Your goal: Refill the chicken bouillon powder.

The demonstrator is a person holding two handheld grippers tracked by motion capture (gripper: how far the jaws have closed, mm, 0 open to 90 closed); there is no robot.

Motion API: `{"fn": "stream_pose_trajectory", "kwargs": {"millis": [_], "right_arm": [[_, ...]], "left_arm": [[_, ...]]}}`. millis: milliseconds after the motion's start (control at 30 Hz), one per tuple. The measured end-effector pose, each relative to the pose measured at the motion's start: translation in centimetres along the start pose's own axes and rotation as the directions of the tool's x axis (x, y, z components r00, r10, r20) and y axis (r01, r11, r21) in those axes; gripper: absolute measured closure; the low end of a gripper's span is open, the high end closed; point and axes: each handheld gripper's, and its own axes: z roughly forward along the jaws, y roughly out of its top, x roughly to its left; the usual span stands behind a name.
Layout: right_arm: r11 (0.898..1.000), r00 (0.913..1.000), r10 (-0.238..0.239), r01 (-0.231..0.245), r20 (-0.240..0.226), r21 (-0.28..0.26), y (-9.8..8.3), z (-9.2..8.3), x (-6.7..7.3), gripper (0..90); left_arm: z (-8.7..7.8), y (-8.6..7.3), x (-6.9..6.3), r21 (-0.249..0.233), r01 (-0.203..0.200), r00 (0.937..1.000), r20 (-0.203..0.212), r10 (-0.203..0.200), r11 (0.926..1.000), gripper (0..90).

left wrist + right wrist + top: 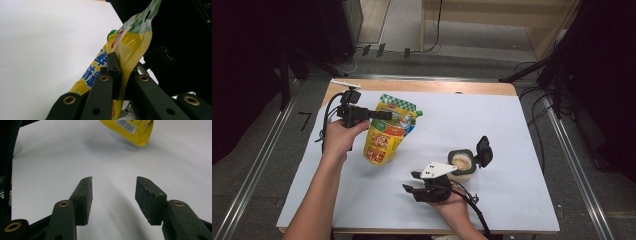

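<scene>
Nearest the high camera, at the table's near edge, the person's right hand holds the right gripper (413, 181), its jaws pointing left over the white sheet (492, 125) and standing apart with nothing between them; its own view shows bare paper between the two pads (85, 200).

That white sheet is the largest thing here, covering almost all of the wooden table (422, 86), whose bare strip shows along the far edge.

Next in size is the yellow refill pouch (389, 131), printed in green, red and blue, with a green-checked top edge. It sits left of centre, lifted and tilted, its top toward the far right and its bottom corner toward the near side. The left gripper (384, 115), reaching in from the far left, is clamped on the pouch's upper part; its own view shows the jaws pinching the yellow film (130, 50) flat between them.

Smaller, to the right of centre and just beyond the right gripper, stands a small pale jar (460, 165) with its black flip lid (484, 150) hinged open to the right, pale contents visible inside.
</scene>
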Motion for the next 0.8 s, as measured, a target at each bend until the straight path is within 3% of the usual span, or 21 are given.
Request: {"fn": "stream_pose_trajectory", "kwargs": {"millis": [133, 333, 800], "right_arm": [[1.000, 0.9999, 0.011, -0.011, 0.008, 0.008, -0.3, -0.2, -0.2, 47.4], [1.000, 0.9998, 0.011, -0.011, 0.017, 0.004, -0.4, -0.5, -0.2, 47.4], [1.000, 0.9995, 0.027, -0.027, 0.016, -0.003, -0.4, -0.6, -0.6, 46.2]], "left_arm": [[0.8, 0.7, 0.4, -0.041, -0.030, 0.9995, 0.011, 0.031, 0.9987, 88.9], [1.4, 0.8, 1.2, -0.045, -0.017, 0.9998, 0.014, 0.017, 0.9989, 88.2], [-0.3, -0.3, 1.0, -0.036, -0.068, 0.9975, -0.022, 0.068, 0.9970, 87.1]]}}
